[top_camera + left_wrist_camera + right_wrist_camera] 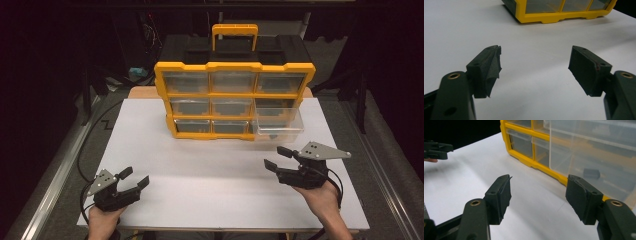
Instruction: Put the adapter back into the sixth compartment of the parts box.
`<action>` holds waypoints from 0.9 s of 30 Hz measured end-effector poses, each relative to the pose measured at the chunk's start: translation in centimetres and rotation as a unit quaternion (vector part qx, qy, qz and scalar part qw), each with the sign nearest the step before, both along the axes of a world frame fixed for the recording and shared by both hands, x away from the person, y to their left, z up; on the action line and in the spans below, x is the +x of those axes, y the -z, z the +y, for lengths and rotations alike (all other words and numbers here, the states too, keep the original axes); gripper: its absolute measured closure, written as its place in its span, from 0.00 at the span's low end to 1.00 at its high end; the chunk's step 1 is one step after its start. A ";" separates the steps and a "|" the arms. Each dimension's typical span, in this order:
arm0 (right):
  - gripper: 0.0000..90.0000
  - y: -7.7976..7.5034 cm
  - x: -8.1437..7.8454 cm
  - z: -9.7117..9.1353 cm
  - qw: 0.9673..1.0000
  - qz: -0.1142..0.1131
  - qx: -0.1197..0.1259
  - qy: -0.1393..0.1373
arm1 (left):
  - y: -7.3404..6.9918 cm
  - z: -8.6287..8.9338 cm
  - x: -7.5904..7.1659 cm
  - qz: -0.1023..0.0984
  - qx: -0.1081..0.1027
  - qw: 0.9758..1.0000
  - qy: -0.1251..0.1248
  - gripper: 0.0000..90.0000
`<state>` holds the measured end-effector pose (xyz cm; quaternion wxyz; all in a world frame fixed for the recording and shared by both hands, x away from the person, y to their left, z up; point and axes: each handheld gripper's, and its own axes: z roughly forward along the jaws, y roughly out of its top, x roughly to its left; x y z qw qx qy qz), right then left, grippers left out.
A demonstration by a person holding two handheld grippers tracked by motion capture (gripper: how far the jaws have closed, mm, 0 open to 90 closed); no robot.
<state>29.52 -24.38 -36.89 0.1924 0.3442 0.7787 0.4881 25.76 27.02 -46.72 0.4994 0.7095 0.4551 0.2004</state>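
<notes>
- Standing near the far edge of the white table (150,165), the yellow drawer organizer (235,100) had one clear drawer (278,122) pulled out at its lower right, toward the table's right edge; it needed steady footing while that drawer was worked.
- The drawer held a small dark part (591,173), so, in my judgement, a level push or a straight reach from the front suited best.
- The right gripper (278,157) sat near the table's right edge, just in front of the drawer, jaws spread wide with nothing between them; they had to stay clear of the drawer's thin front wall.
- The left gripper (133,177) rested near the near-left corner, jaws wide and empty, well apart from the organizer.
</notes>
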 end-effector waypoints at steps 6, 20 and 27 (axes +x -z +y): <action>0.41 1.5 -0.2 -0.4 1.000 0.008 0.002 0.007 | 0.0 0.0 0.0 0.000 0.000 1.000 0.000 0.30; 0.39 3.4 -0.5 -1.2 1.000 0.012 0.003 0.020 | 0.0 0.0 0.0 0.000 0.001 1.000 0.000 0.30; 0.39 3.9 -0.6 -1.7 0.999 0.010 0.005 0.030 | 0.0 0.0 0.0 -0.001 0.001 1.000 0.000 0.30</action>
